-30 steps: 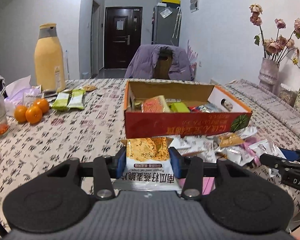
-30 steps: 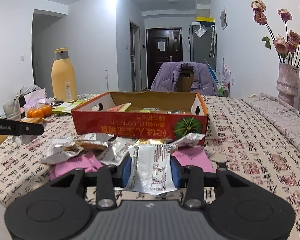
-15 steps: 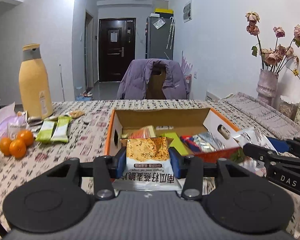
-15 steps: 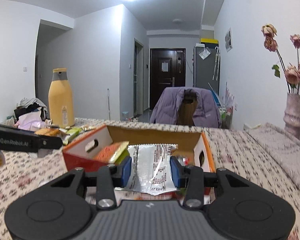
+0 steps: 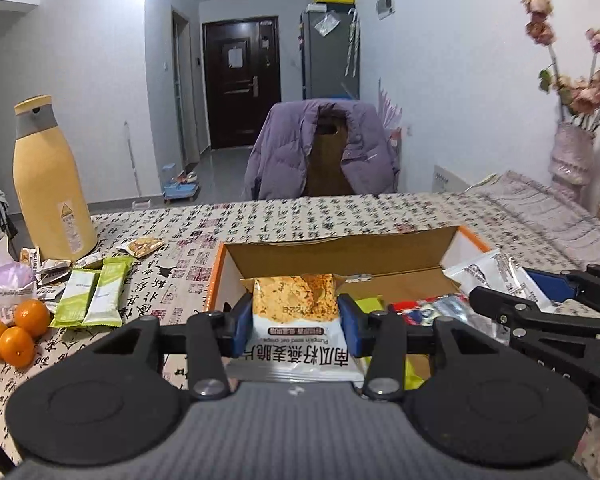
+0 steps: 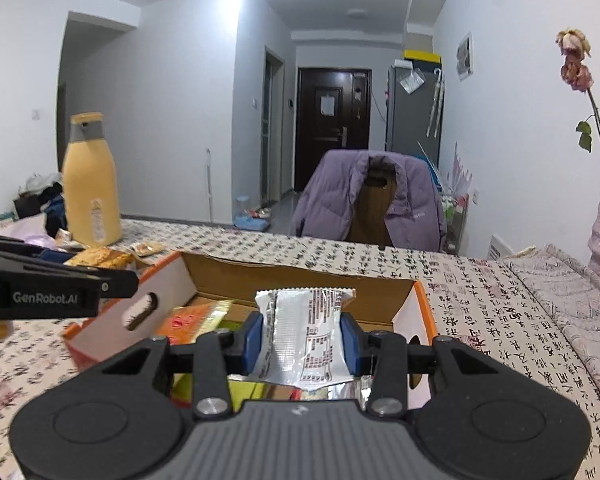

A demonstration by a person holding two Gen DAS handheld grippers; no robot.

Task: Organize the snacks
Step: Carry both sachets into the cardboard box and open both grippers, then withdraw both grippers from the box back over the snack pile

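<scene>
Nearest the left camera, the left gripper [image 5: 296, 322] pinches a pumpkin seed crisp packet [image 5: 296, 312] between its blue pads [image 5: 242, 318], one on each long edge. The packet's long axis runs along the fingers, toward twelve o'clock, its crimped far end out over the open cardboard box [image 5: 340, 252]. Its printed face is up, with the lettering upside down to the camera.

In the right view, the right gripper [image 6: 300, 338] clamps a silver foil packet [image 6: 306, 336] the same way, long axis toward twelve o'clock, back label facing the lens and the crimped top edge over the box [image 6: 296, 280] interior.

Both packets hang above the box, which already holds several wrapped snacks. The left gripper's tip shows at nine o'clock in the right view, so the two tools sit close together; they could knock against each other if both release at once. A packet let go from this height may also glide onto the rim or tip out.

Farther off, at ten o'clock, green snack bars [image 5: 94, 294] lie loose on the table [image 5: 300, 216].
</scene>
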